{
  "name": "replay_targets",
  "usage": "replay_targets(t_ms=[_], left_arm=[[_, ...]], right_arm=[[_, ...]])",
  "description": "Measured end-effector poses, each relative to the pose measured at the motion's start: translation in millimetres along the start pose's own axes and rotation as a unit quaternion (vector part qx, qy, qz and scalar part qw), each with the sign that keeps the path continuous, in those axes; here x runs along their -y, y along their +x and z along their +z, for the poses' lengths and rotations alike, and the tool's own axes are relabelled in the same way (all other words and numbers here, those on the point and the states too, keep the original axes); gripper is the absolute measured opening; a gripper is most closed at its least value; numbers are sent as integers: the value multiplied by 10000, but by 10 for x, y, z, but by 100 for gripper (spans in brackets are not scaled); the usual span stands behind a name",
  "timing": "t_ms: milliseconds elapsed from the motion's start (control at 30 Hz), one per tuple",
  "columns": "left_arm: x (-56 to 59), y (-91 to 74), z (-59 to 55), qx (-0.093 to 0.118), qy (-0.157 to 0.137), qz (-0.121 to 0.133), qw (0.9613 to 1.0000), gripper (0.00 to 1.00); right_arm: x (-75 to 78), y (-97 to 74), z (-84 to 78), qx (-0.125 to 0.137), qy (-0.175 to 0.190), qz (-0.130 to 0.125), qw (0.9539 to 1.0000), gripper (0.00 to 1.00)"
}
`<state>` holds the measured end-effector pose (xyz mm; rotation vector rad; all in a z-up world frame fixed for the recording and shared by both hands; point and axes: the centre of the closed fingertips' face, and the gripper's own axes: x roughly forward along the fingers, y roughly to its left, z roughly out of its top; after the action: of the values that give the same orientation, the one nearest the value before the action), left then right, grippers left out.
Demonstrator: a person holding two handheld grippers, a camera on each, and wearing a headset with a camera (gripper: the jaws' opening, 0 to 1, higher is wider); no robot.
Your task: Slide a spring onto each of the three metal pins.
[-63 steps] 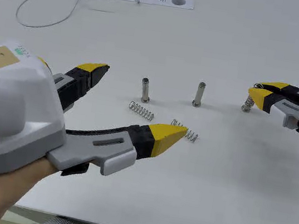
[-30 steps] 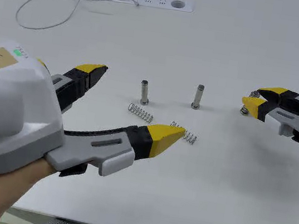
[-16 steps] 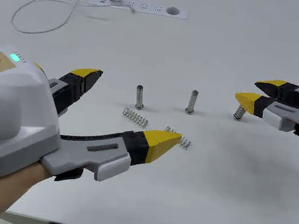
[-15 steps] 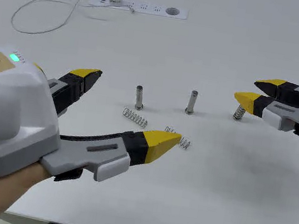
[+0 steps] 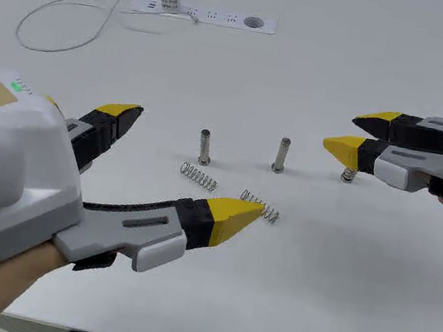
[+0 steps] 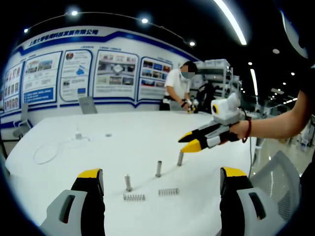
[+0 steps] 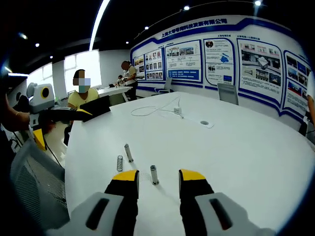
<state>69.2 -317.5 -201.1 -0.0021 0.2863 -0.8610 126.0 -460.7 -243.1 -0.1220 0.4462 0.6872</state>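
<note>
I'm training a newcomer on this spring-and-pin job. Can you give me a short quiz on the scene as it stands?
1. True or false: the left gripper has its jaws open and holds nothing.
2. How many loose springs lie on the table?
3. Which pin carries a spring? A: the left one. B: the middle one. C: the right one.
Key: 1 true. 2 two. 3 C, the right pin, beside the right gripper.
</note>
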Motion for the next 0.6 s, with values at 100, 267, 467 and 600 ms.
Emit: replay_targets(t_ms=[100, 267, 467, 600], left_arm=[[-7, -11, 0, 9, -5, 12, 10000, 100], [-13, -28, -15, 2, -12, 32, 10000, 100], [-29, -45, -27, -3, -26, 65, 10000, 100], [-43, -51, -30, -1, -32, 82, 10000, 100]], right_arm=[[-86, 29, -25, -96, -95, 89, 9999, 34], [-223, 82, -87, -276, -184, 244, 9992, 34], [-387, 141, -178, -511, -337, 436, 9972, 35], [-487, 188, -258, -662, -322, 564, 9957, 35]])
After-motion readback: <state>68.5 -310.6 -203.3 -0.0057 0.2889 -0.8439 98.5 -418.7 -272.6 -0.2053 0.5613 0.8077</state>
